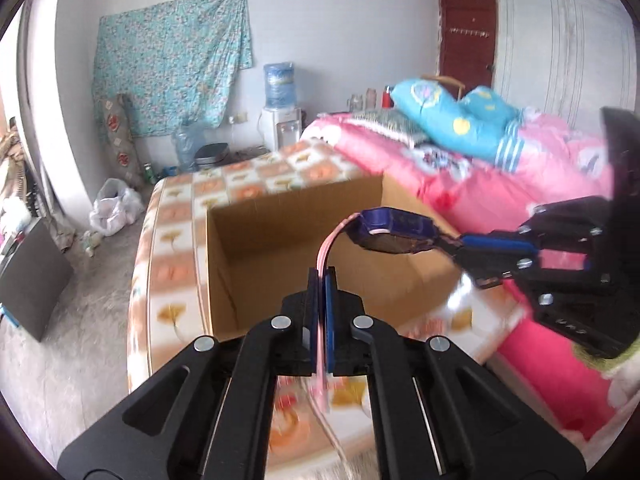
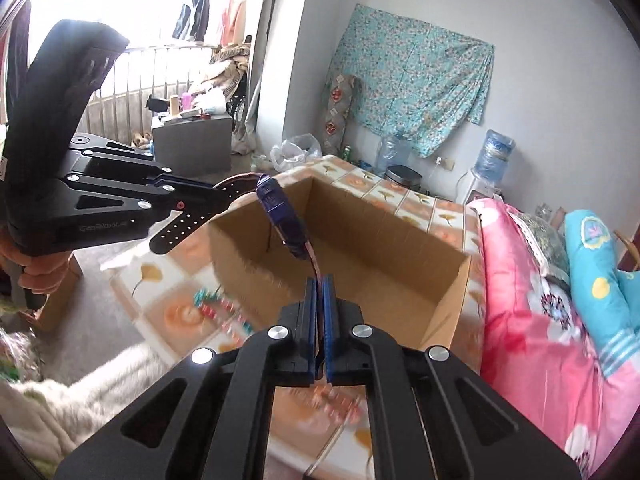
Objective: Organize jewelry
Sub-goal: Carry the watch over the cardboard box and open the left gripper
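Observation:
A wristwatch with a blue case point(image 1: 394, 232) point(image 2: 280, 216) hangs in the air over an open, empty-looking cardboard box point(image 1: 256, 240) point(image 2: 380, 248), stretched between both grippers. My left gripper point(image 1: 322, 280) point(image 2: 216, 196) is shut on one strap end, whose pink underside shows. The perforated dark strap tail point(image 2: 180, 232) dangles below it. My right gripper point(image 2: 320, 280) point(image 1: 454, 245) is shut on the other strap end, close to the case. Blurred coloured bead jewelry point(image 2: 216, 308) lies on the patterned bedcover left of the box.
The box stands on a bed with an orange-and-white checked cover point(image 1: 248, 176). A pink quilt point(image 2: 532, 300) and blue pillow point(image 1: 460, 120) lie to the right. A hand point(image 2: 40, 272) grips the left gripper's handle. A water dispenser point(image 1: 280, 120) stands by the far wall.

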{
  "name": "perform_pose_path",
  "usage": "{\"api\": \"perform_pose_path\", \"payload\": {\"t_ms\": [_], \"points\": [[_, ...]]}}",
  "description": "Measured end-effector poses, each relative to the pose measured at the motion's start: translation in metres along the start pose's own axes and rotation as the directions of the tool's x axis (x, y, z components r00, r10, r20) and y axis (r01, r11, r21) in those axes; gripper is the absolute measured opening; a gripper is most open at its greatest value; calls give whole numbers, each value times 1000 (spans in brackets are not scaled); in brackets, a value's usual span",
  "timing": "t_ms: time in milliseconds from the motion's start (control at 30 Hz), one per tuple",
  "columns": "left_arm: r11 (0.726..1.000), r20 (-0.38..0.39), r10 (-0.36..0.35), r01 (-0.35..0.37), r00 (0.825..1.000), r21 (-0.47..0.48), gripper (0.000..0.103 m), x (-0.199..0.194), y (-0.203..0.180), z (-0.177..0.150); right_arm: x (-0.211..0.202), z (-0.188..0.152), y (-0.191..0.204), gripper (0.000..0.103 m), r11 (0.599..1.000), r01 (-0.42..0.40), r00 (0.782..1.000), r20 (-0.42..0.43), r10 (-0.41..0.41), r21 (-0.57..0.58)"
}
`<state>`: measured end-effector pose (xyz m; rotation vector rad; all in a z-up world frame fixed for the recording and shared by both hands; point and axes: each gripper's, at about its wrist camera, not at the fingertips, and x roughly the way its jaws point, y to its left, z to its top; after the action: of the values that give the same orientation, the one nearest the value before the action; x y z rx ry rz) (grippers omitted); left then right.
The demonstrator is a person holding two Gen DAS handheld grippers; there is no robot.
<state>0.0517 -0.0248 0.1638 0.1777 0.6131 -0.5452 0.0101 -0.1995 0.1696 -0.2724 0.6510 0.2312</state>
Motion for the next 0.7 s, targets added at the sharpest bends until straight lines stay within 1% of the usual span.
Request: {"api": "perform_pose_path", "payload": {"t_ms": [67, 133, 167, 200, 233, 267, 300, 333, 367, 400, 433, 467, 500, 567, 600, 633, 667, 700], "points": [[1000, -36, 12, -12, 999, 15, 2, 22, 12, 25, 36, 22, -30, 3, 995, -71, 994, -78, 76, 64], [1000, -104, 3, -3, 995, 6, 2, 51, 24, 42, 73, 33, -52, 3, 987, -111, 978, -163, 129, 117], [1000, -148, 3, -3, 989, 0, 2, 67, 30, 48, 92, 35, -63, 3, 980, -132, 965, -206, 161, 147], [1000, -208, 14, -13, 978, 4, 2, 91, 36, 53, 110, 37, -70, 3, 973, -148, 951, -244, 188, 174], [1000, -244, 23, -21, 970, 9, 2, 106, 40, 55, 131, 36, -79, 3, 967, -156, 934, -288, 210, 200], [1000, -299, 27, -24, 954, 12, 2, 129, 45, 56, 148, 35, -85, 3, 964, -160, 920, -322, 223, 212], [1000, -337, 25, -23, 941, 9, 2, 144, 50, 55, 163, 33, -89, 3, 961, -164, 905, -353, 237, 224], [1000, -383, 25, -25, 923, 6, 2, 162, 56, 53, 179, 31, -93, 3, 956, -169, 887, -386, 252, 238], [1000, -434, 26, -28, 901, 3, 2, 181, 60, 52, 196, 29, -95, 3, 954, -169, 867, -422, 264, 248], [1000, -465, 27, -29, 885, 2, 2, 192, 63, 49, 209, 27, -95, 3, 955, -165, 851, -453, 264, 247], [1000, -497, 27, -31, 867, 0, 2, 205, 67, 48, 216, 26, -93, 3, 957, -159, 841, -474, 259, 241], [999, -524, 28, -32, 852, 1, 2, 216, 70, 45, 228, 25, -92, 3, 965, -141, 829, -506, 238, 222], [999, -551, 35, -34, 834, 12, 2, 228, 72, 44, 236, 22, -89, 3, 972, -127, 823, -525, 216, 200], [999, -581, 49, -33, 813, 38, 2, 241, 72, 43, 248, 22, -86, 3, 977, -113, 807, -558, 195, 179], [999, -587, 53, -35, 808, 42, 2, 245, 73, 43, 253, 23, -88, 4, 977, -106, 802, -565, 193, 183], [998, -598, 55, -31, 799, 49, 3, 249, 72, 42, 260, 23, -91, 5, 976, -95, 793, -578, 192, 194], [998, -603, 61, -32, 795, 59, 4, 254, 70, 43, 264, 23, -94, 5, 974, -88, 793, -578, 195, 208], [997, -600, 71, -39, 797, 66, 11, 255, 70, 44, 264, 26, -97, 5, 974, -79, 798, -572, 190, 213]]}}
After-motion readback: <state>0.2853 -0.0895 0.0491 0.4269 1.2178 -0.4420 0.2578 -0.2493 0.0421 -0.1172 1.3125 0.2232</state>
